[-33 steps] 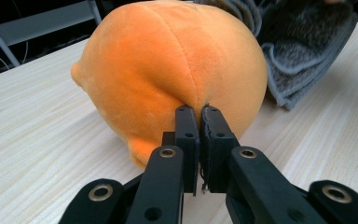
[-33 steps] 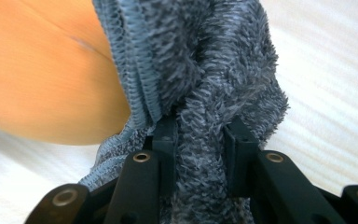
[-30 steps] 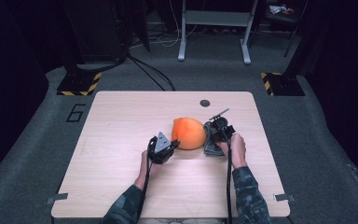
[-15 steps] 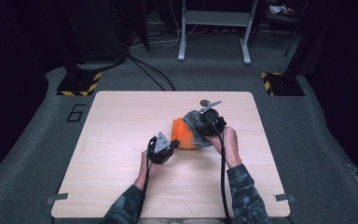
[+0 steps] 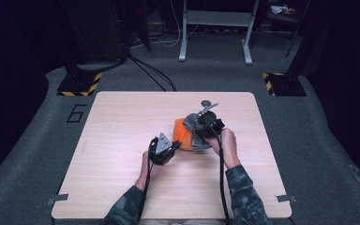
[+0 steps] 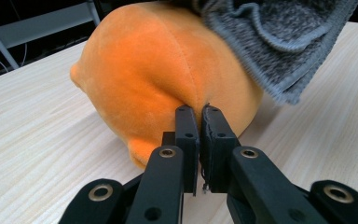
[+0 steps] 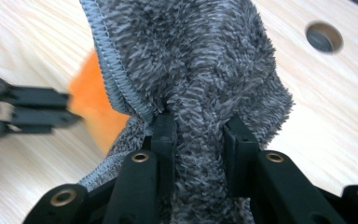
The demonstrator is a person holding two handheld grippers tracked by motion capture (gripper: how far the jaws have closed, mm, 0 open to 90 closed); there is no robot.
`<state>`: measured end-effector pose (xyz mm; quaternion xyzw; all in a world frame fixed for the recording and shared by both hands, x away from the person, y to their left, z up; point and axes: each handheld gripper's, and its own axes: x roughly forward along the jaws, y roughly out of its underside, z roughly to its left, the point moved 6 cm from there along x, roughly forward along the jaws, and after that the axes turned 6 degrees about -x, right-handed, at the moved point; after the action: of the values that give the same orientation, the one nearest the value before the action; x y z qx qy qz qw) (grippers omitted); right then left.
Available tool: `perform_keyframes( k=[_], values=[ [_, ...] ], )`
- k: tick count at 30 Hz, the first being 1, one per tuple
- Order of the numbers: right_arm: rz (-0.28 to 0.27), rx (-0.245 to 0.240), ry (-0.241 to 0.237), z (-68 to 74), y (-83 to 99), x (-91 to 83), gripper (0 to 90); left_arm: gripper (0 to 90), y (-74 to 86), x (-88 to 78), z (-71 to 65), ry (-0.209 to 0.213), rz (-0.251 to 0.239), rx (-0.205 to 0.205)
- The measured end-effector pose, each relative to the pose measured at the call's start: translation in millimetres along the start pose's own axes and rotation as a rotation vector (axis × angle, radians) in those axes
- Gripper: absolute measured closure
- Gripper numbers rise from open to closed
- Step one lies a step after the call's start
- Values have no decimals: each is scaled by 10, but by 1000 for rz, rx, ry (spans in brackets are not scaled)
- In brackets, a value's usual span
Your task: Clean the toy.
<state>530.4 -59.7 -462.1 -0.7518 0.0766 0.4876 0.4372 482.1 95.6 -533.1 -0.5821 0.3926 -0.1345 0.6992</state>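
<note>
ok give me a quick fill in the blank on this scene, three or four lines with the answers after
1. The plush toy on the table is ______ in colour.
2. The right gripper is clamped on a fluffy ______ cloth.
3. The left gripper pinches the toy with its jaws nearly ______.
4. In the left gripper view, the cloth is draped over the ______ of the toy.

Missing words: orange; grey; closed; top

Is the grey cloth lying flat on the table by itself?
No: the right gripper has a fold of the grey cloth bunched between its jaws, draping it over the orange plush toy.
</note>
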Motion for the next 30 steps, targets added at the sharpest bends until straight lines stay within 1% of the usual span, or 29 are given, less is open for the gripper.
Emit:
perform_keyframes(
  k=[1,2,5,8,9,11,15,16,17,18,19,20,21,22,23,24,25,27,28,29,30],
  values=[
    [10,10,0,-36,40,5,697,864,0,1,-2,0,0,-2],
    [12,33,4,-67,72,15,697,864,0,3,-1,0,-1,-4],
    [46,70,15,-180,199,52,696,864,2,2,2,1,1,-5],
    [69,97,16,-237,284,107,695,864,1,7,-2,-1,-2,-4],
    [77,103,15,-257,313,136,696,863,1,5,-2,2,0,-4],
    [90,116,28,-296,351,169,695,863,2,2,2,1,-1,-7],
    [142,138,59,-391,468,305,695,862,1,2,6,-2,-1,-5],
    [151,140,61,-404,491,337,696,862,3,1,8,-2,-1,-8],
    [168,153,58,-412,524,382,695,861,2,3,11,-4,-6,-11],
    [173,163,48,-418,553,427,695,861,4,3,12,-4,-6,-14],
    [174,165,52,-433,575,461,695,861,4,2,13,-5,-7,-15],
    [177,175,50,-429,591,478,695,859,4,3,12,-3,-7,-16],
    [178,173,48,-443,604,465,695,860,4,3,11,-3,-6,-16],
    [173,176,46,-440,600,440,696,859,3,4,12,-5,-10,-22],
    [159,173,58,-452,585,371,696,858,5,-1,20,-6,-5,-19],
    [159,173,58,-452,585,371,696,857,5,-1,20,-6,-5,-19],
    [117,173,71,-449,523,214,696,856,4,-3,23,-7,-7,-23],
    [72,157,91,-416,437,65,697,855,2,-3,21,-4,-6,-18],
    [54,135,84,-376,385,-5,696,853,2,-4,21,-4,-6,-19],
    [26,127,66,-321,327,-62,696,851,2,-3,23,-8,-8,-22],
    [3,107,56,-276,273,-100,697,850,1,-6,29,-10,-10,-23]
  ],
)
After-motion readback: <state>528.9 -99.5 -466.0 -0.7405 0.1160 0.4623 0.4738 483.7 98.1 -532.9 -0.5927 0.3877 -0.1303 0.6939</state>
